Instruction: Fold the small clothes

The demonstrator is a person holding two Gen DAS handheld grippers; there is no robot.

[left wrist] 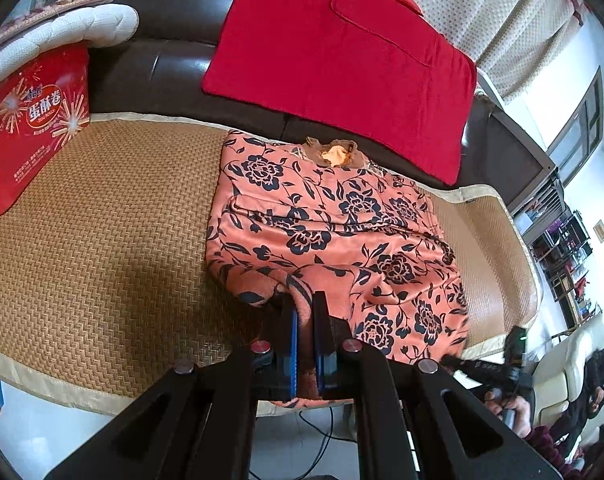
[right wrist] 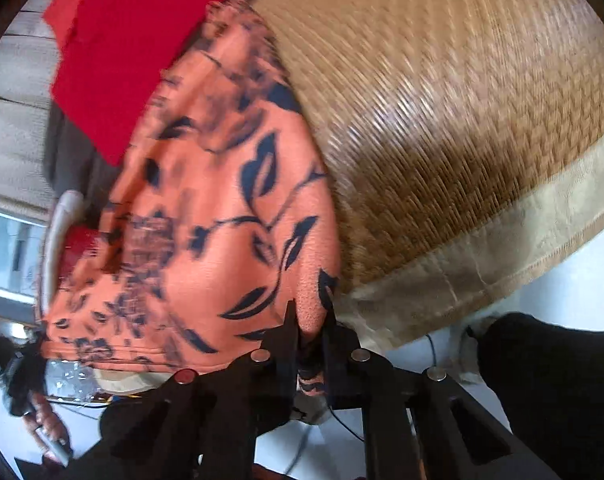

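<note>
On the woven mat (left wrist: 102, 220) lies the orange floral garment (left wrist: 322, 216), collar at the far side. Left gripper (left wrist: 305, 304) and right gripper (right wrist: 310, 316) each pinch its near hem (both clamped tight). Next, probably, carry that hem evenly toward the collar.

Bright daylight from the window (left wrist: 578, 120); sharp left view, motion-blurred right view; fisheye bending, dark corners

You have an orange garment with dark floral print (left wrist: 334, 232) lying partly folded on the woven mat (left wrist: 102, 240), its near edge bunched upward
</note>
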